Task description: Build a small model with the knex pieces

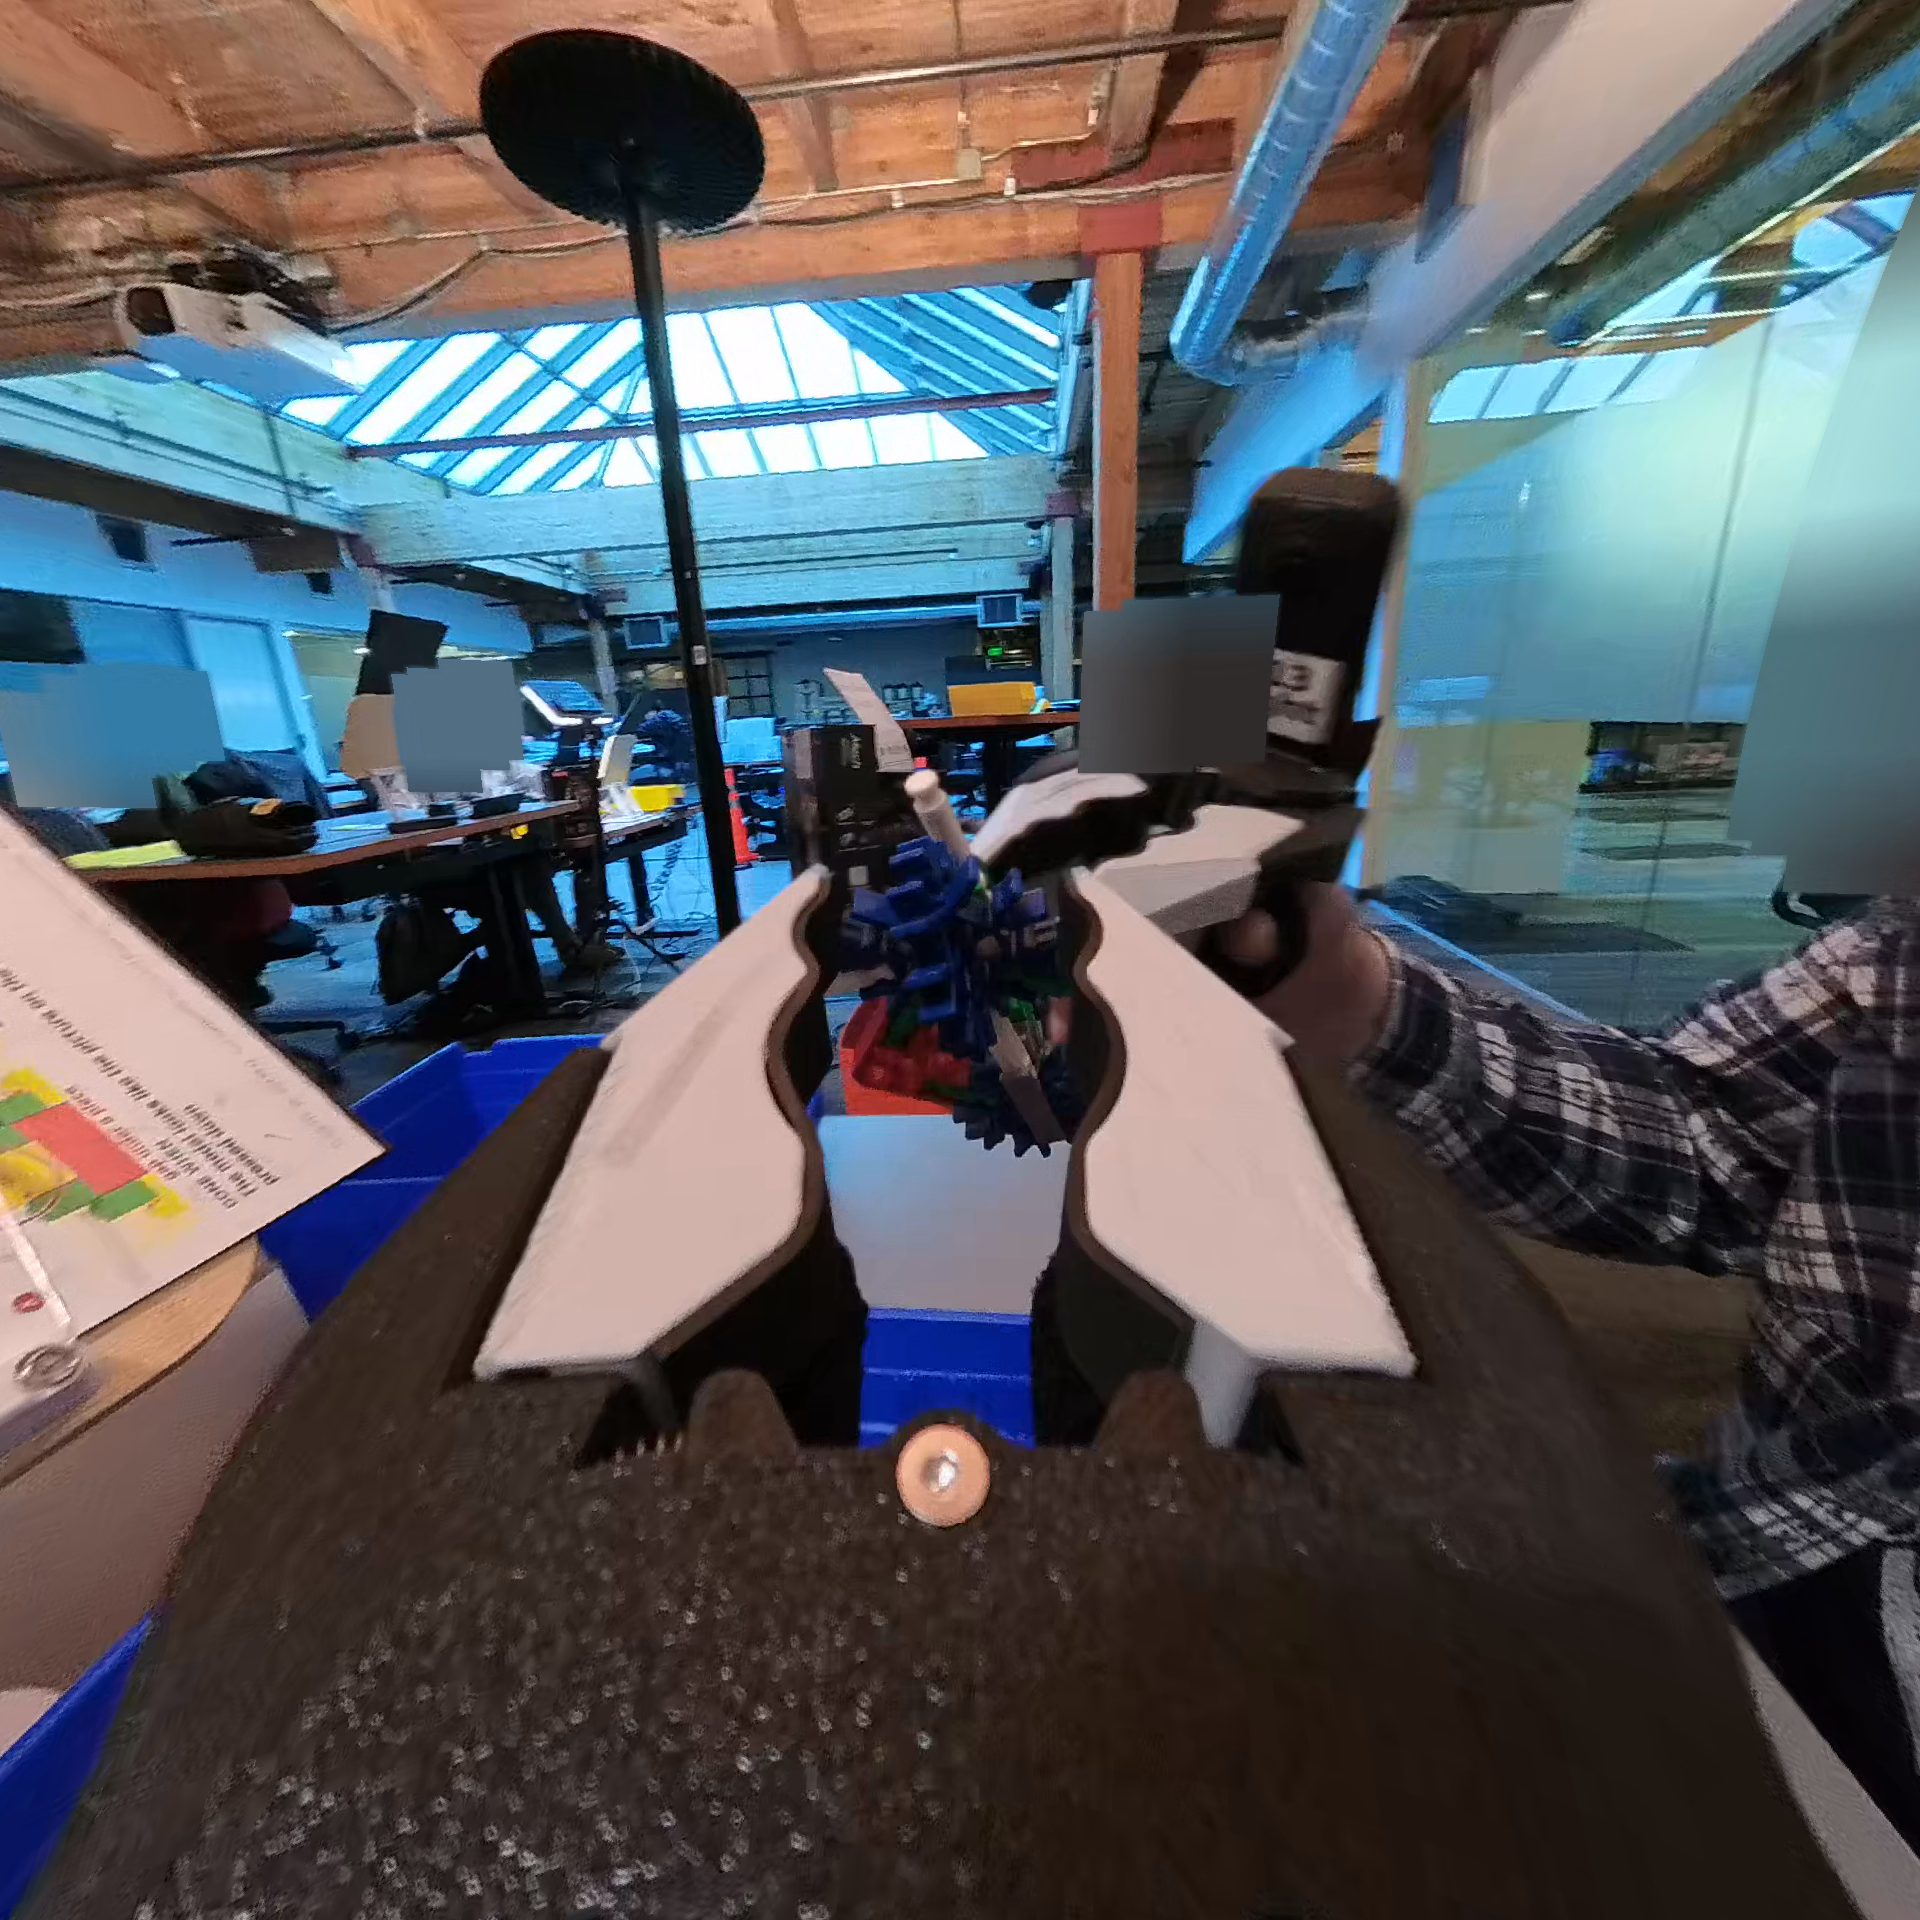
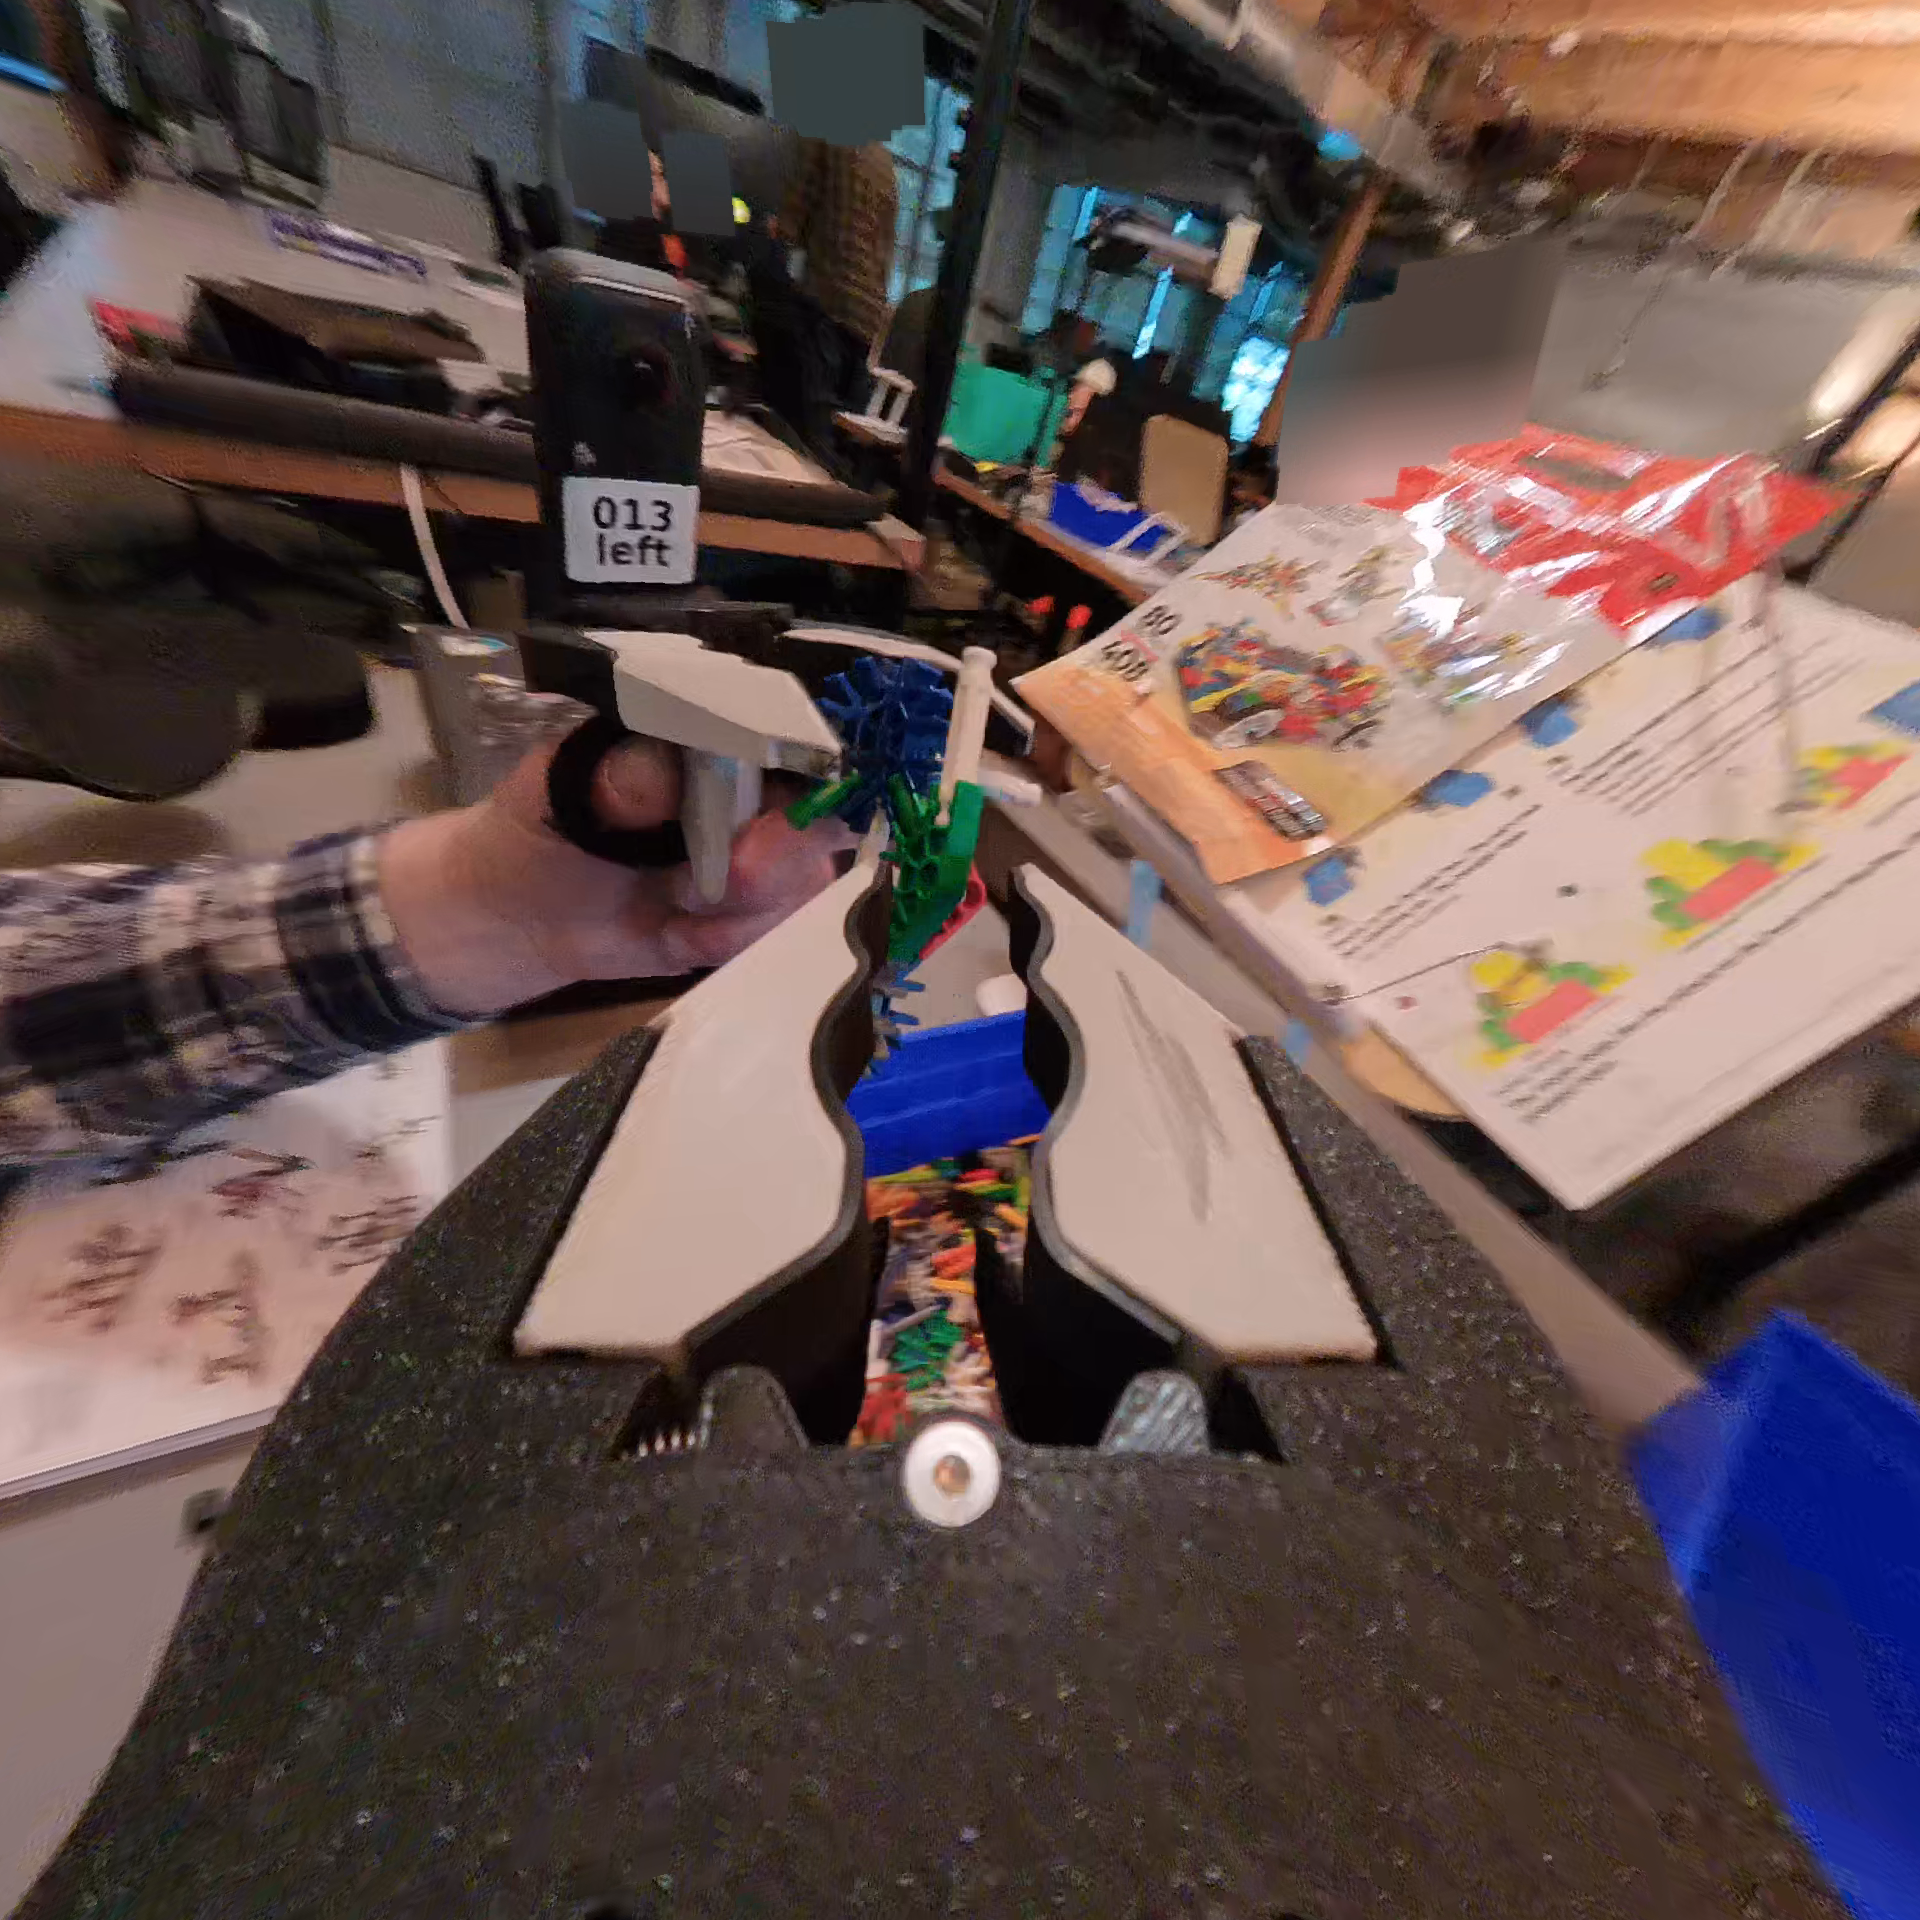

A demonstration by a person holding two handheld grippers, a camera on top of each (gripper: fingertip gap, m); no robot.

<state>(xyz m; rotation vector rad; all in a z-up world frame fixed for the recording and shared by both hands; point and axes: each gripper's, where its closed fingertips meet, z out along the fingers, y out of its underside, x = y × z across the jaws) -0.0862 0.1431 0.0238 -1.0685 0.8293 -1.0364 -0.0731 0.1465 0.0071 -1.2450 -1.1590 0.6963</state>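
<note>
Gripping, apparently, a spiky plastic model (image 1: 951, 987), both grippers.

To my side stands a printed instruction sheet (image 2: 1621, 904) with coloured block pictures. Below me sits a blue bin (image 2: 940, 1081) of mixed plastic pieces; a black floor lamp (image 1: 665, 520) rises beyond

Two grippers (image 1: 951, 904) (image 2: 940, 883), one toy model (image 1: 966, 977), one white rod (image 2: 964, 727), two instruction sheets (image 2: 1621, 894), several blue bins (image 1: 416, 1122).
</note>
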